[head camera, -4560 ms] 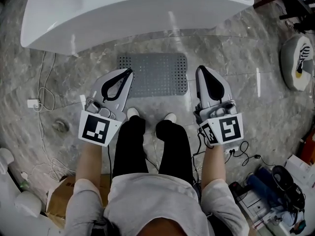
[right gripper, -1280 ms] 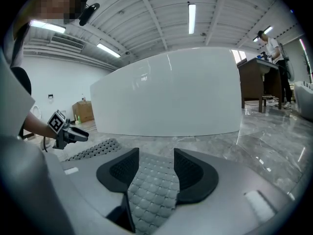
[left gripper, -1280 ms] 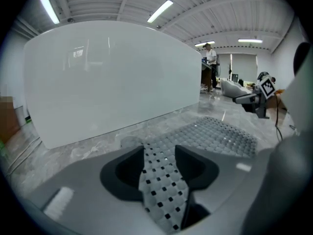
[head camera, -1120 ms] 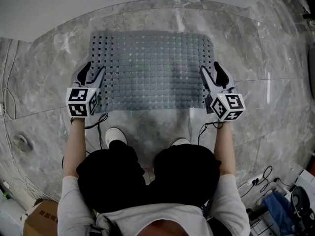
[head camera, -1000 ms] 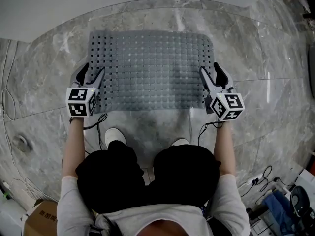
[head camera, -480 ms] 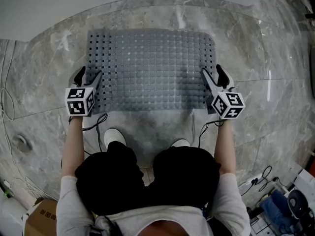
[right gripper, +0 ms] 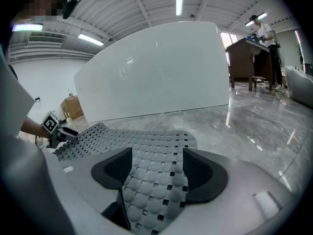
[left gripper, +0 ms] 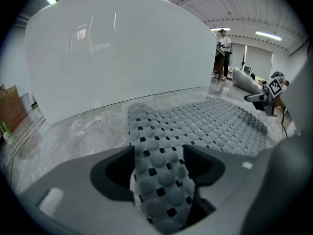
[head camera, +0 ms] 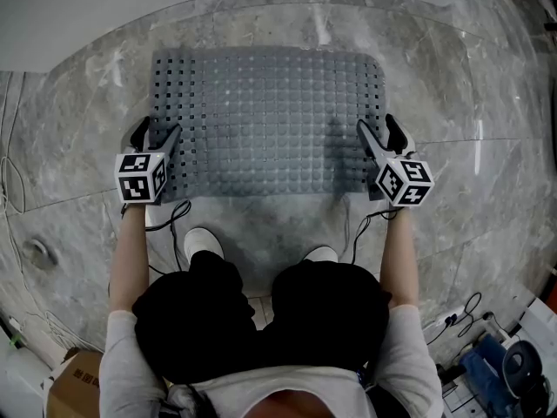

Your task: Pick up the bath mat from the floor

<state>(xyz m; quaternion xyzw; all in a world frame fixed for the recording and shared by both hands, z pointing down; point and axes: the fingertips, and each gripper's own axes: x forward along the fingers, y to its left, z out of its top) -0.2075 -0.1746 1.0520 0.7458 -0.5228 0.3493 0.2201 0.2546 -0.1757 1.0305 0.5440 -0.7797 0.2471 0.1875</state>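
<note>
Two grippers sit low at the bath mat [head camera: 265, 120], one at each short edge. On the left there's bare marble floor [head camera: 74, 146] outside the left gripper [head camera: 157, 131]; its jaws have just been opening and stand wide, with the mat's edge loose between them. The mat lies flat on the floor, the white tub [head camera: 87, 16] close behind its far edge. The right gripper [head camera: 379, 127] has also just been opening, unclenched, with the mat's right edge in its gap and clear marble beyond.

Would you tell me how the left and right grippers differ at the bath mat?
The left gripper straddles the bath mat's left edge, the right gripper its right edge. The right angles inward slightly more than the left. Both have just been opening, each with mat between its jaws.
</note>
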